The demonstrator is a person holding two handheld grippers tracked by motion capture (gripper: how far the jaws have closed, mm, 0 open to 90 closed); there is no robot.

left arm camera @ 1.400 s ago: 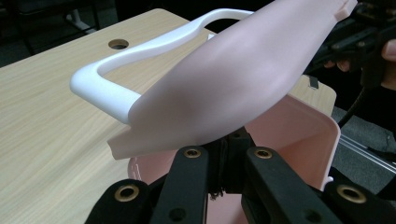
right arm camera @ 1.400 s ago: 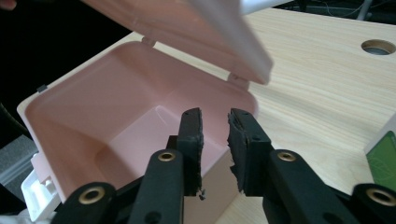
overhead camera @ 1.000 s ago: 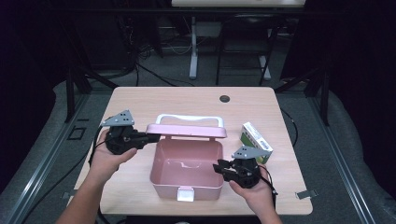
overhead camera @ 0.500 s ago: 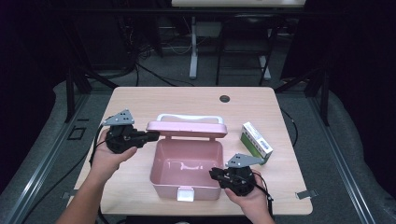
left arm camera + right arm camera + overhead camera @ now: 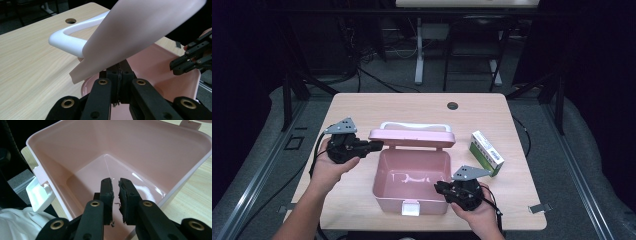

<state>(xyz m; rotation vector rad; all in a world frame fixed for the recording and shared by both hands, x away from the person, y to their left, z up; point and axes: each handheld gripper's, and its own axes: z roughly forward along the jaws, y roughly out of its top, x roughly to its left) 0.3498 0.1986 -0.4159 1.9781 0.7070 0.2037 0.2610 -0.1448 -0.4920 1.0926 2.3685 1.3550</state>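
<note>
Up close, the left gripper (image 5: 119, 82) has its jaws pressed together on the thin edge of the pink lid (image 5: 140, 32), which stands raised over the pink box (image 5: 411, 180) at the box's left rear corner. In the high view the left gripper (image 5: 374, 145) sits at that corner, held by the left hand (image 5: 329, 162) just left of the box.

The right gripper (image 5: 114, 200) has just been closing; its jaws stand nearly together with a narrow slit between the pads and nothing held in it. They hang over the box's open inside, near one corner of its rim. From above, the right gripper (image 5: 441, 188) is at the box's front right corner, with the right hand (image 5: 477, 212) behind it.

The box stands open in the middle of the worktop (image 5: 362, 107), its white latch (image 5: 410, 208) on the front wall. A white handle (image 5: 414, 126) runs along the lid's top edge. Right of the box, apart from it, lies a green and white carton (image 5: 486, 152). Beyond the box, near the worktop's far edge, is a dark cable hole (image 5: 452, 105).
</note>
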